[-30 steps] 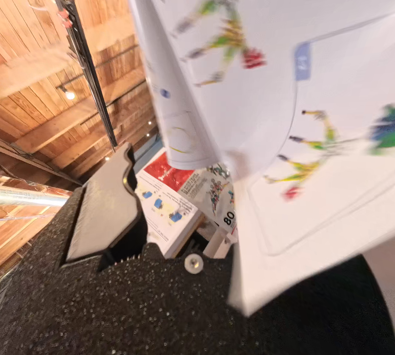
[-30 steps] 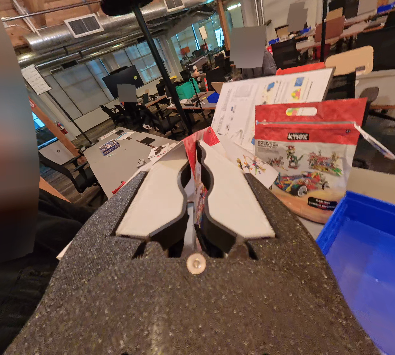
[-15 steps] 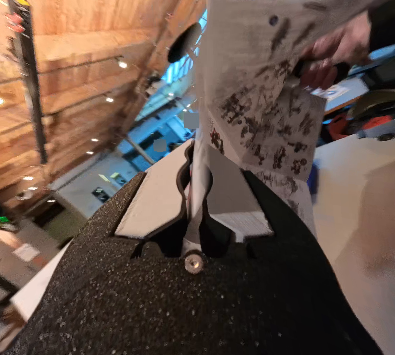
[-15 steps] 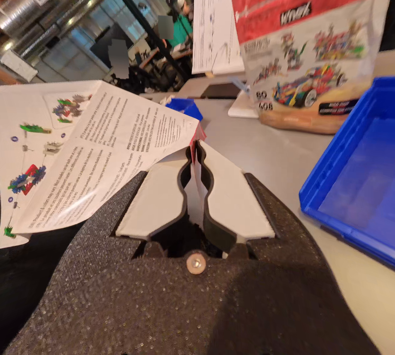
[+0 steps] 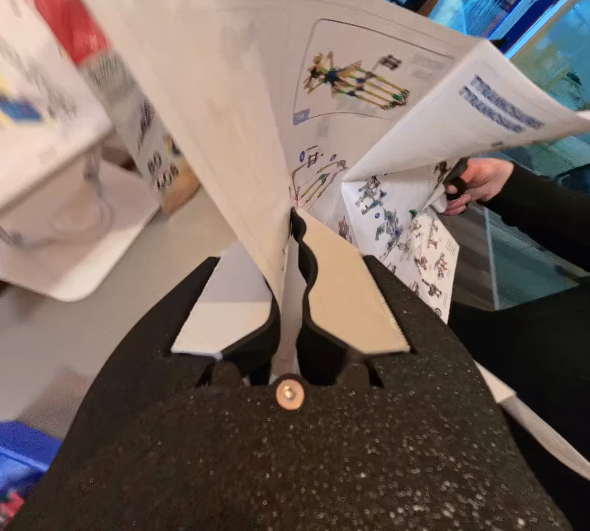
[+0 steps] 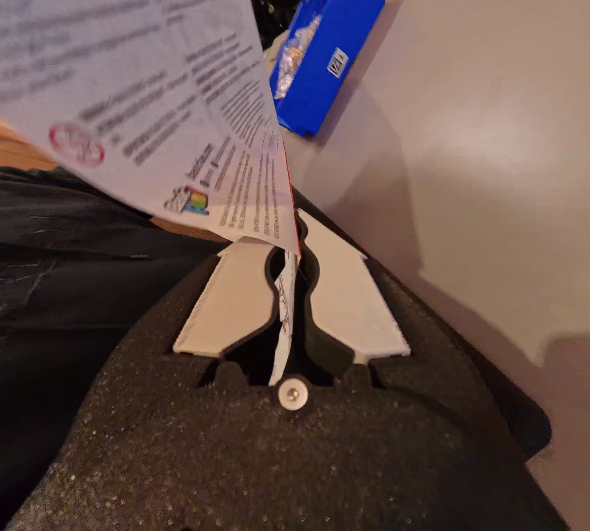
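Observation:
A large white folded instruction sheet [image 5: 223, 94] printed with coloured toy-model drawings hangs in the air between both grippers. My left gripper [image 5: 292, 218] is shut on one edge of it. The sheet spreads up and right to the other gripper [image 5: 455, 178], held by a hand [image 5: 482, 183] in a black sleeve. In the right wrist view my right gripper [image 6: 298, 228] is shut on a corner of the same sheet [image 6: 143, 74], whose printed text side fans up to the left. Both grippers hang over a grey table [image 6: 463, 132].
A blue bin [image 6: 322, 52] with small bagged parts stands on the table beyond my right gripper. In the left wrist view a red and white toy bag [image 5: 105, 68] stands at left by a white stand [image 5: 64, 228], and a blue bin corner [image 5: 22, 458] shows at lower left. One gripper's finger ends stand about 30 centimeters off the other's.
Both grippers have swung down from pointing at the ceiling and room to pointing at the table. The sheet has unfolded wider between them. Both stay shut on it.

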`<act>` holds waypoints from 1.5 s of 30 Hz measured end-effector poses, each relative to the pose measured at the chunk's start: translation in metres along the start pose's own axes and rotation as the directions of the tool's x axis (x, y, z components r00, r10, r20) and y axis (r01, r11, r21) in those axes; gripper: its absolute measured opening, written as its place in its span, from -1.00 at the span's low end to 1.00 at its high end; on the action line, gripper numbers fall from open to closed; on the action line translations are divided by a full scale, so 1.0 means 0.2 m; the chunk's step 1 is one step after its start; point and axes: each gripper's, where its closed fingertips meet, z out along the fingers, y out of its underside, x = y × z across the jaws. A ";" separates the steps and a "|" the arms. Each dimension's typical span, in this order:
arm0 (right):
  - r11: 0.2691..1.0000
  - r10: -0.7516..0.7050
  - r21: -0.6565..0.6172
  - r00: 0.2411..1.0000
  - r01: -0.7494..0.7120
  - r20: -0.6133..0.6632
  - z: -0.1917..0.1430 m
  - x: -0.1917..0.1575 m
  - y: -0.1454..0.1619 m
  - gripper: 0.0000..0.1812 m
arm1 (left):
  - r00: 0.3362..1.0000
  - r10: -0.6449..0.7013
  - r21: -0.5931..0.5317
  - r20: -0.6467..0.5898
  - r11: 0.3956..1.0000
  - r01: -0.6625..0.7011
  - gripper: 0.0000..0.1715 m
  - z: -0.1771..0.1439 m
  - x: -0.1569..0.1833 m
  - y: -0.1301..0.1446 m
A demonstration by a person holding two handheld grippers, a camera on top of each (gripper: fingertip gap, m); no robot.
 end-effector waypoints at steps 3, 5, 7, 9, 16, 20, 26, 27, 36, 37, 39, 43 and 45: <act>0.999 0.053 0.000 0.996 -0.053 -0.066 0.04 0.16 0.11 -1.00 | 0.989 -0.151 -0.055 -0.010 0.987 0.150 -1.00 0.14 -0.18 0.28; 0.997 0.068 -0.023 0.993 -0.070 -0.098 0.08 0.24 0.20 -1.00 | 0.978 -0.209 -0.101 -0.010 0.973 0.207 -1.00 0.21 -0.24 0.45; 0.997 0.073 -0.011 0.991 -0.075 -0.111 0.10 0.29 0.24 -0.98 | 0.966 -0.260 -0.109 -0.014 0.960 0.257 -1.00 0.26 -0.26 0.57; 0.997 0.076 -0.012 0.983 -0.079 -0.167 0.10 0.36 0.28 -0.96 | 0.967 -0.254 -0.142 0.027 0.956 0.255 -1.00 0.29 -0.30 0.68; 0.999 -0.037 -0.032 0.932 0.027 -0.362 0.05 0.50 0.26 -0.70 | 0.975 -0.218 -0.143 0.033 0.965 0.221 -1.00 0.33 -0.32 0.79; 0.976 -0.219 -0.135 0.812 0.174 -0.540 -0.02 0.55 0.17 -0.52 | 0.974 -0.223 -0.146 0.049 0.963 0.228 -1.00 0.34 -0.35 0.82; 0.859 -0.511 -0.325 0.646 0.395 -0.567 0.05 0.44 0.08 -0.53 | 0.962 -0.255 -0.139 0.095 0.954 0.266 -1.00 0.35 -0.42 0.87; 0.840 -0.543 -0.346 0.649 0.419 -0.532 0.10 0.42 0.10 -0.54 | 0.961 -0.259 -0.139 0.099 0.953 0.271 -1.00 0.35 -0.43 0.88; 0.816 -0.549 -0.475 0.698 0.329 -0.460 0.31 0.63 0.41 -0.64 | 0.939 -0.269 -0.133 0.215 0.944 0.301 -1.00 0.37 -0.55 0.98; 0.823 -0.540 -0.467 0.701 0.325 -0.465 0.31 0.64 0.42 -0.67 | 0.935 -0.271 -0.129 0.228 0.944 0.305 -1.00 0.37 -0.57 0.99; 0.833 -0.527 -0.450 0.711 0.322 -0.466 0.29 0.65 0.42 -0.74 | 0.922 -0.295 -0.113 0.249 0.937 0.330 -1.00 0.38 -0.59 1.01; 0.831 -0.528 -0.451 0.719 0.327 -0.452 0.27 0.64 0.43 -0.76 | 0.906 -0.305 -0.112 0.294 0.930 0.350 -1.00 0.41 -0.62 1.08; 0.829 -0.532 -0.451 0.716 0.331 -0.451 0.26 0.64 0.43 -0.76 | 0.904 -0.310 -0.100 0.296 0.931 0.352 -1.00 0.43 -0.63 1.09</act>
